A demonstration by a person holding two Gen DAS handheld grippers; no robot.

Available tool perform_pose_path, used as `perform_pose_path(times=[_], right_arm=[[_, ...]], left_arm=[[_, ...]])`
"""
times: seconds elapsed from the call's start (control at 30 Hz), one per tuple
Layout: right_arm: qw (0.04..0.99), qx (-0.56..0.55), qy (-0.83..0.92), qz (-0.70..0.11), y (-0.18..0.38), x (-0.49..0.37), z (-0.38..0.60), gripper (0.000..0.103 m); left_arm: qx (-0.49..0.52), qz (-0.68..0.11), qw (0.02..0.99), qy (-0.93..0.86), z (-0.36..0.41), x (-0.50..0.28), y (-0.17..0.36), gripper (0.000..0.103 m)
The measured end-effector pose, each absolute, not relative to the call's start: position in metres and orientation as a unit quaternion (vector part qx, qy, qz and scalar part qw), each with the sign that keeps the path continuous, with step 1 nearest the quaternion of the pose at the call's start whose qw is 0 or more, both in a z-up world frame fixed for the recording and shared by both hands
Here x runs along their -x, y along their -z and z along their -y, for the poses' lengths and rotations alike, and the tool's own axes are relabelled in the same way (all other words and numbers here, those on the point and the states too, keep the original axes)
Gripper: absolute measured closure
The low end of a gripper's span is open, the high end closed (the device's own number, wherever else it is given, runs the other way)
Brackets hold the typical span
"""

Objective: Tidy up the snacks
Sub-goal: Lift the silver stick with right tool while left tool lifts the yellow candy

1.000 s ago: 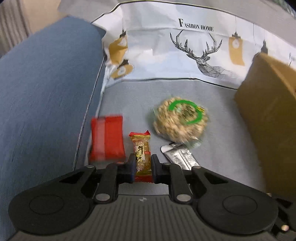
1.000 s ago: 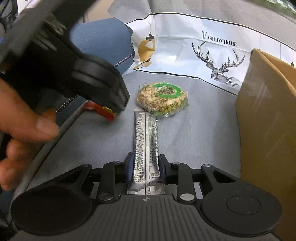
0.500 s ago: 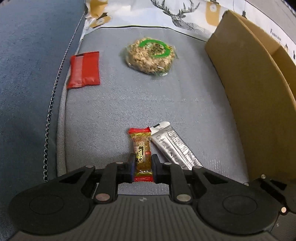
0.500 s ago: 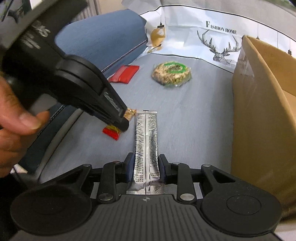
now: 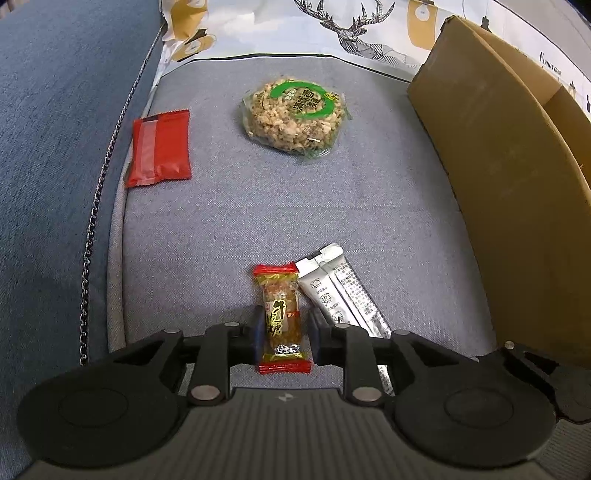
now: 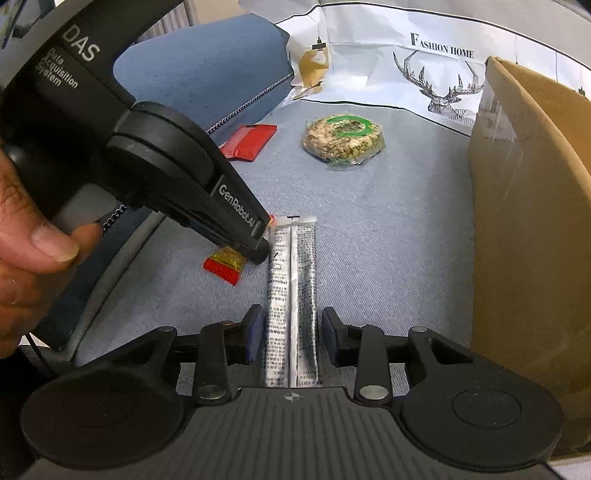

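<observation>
My left gripper (image 5: 282,328) is shut on a small red-and-gold candy (image 5: 281,317), held low over the grey cushion (image 5: 229,221). My right gripper (image 6: 291,330) has its jaws slightly parted around a silver stick packet (image 6: 291,295); a small gap shows on each side. The silver packet (image 5: 343,295) lies just right of the candy in the left wrist view. The left gripper's body (image 6: 155,166) and candy (image 6: 225,264) show in the right wrist view. A red sachet (image 5: 159,147) and a round rice cake with a green ring (image 5: 295,110) lie farther back.
A cardboard box (image 5: 498,166) stands at the right, also in the right wrist view (image 6: 535,221). A blue cushion (image 5: 55,147) rises on the left. A white deer-print cloth (image 5: 332,29) lies at the back. A hand (image 6: 29,258) holds the left gripper.
Both grippers have drawn back from the far snacks with their items. The right gripper's jaws have widened a little around the silver packet.
</observation>
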State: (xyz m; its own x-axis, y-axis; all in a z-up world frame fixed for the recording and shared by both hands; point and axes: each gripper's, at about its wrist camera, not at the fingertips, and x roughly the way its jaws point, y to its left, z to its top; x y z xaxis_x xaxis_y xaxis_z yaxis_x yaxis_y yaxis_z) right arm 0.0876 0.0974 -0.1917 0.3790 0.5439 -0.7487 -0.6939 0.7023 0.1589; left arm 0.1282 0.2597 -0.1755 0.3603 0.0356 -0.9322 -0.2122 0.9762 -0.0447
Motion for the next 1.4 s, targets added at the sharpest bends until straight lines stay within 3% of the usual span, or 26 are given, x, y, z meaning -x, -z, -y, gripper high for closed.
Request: perform_pose_path(times=[0.17,0.27,0.4,0.97,1.4], right_arm=[[0.826,0.095,-0.378,-0.408,0.194,-0.089,-0.101,0.066],[0.828,0.107,-0.378,-0.399,0.194,-0.087,-0.102,0.073],[0.843,0.111,-0.358,-0.385,0.188,-0.086,-0.099,0.077],[0.84,0.112,-0.341,-0.407,0.196,-0.095,-0.097,0.07],[0.859,0.08,-0.329,-0.383,0.185,-0.094,-0.083,0.079]], left_arm=[[0.074,-0.56,0.822,-0.075,-0.257,-0.129,0.176,0.076],[0.073,-0.559,0.822,-0.079,-0.258,-0.128,0.176,0.083],[0.089,-0.555,0.822,-0.088,-0.263,-0.127,0.174,0.084],[0.067,-0.559,0.822,-0.083,-0.257,-0.128,0.177,0.081],[0.072,-0.546,0.828,-0.103,-0.263,-0.127,0.171,0.085]])
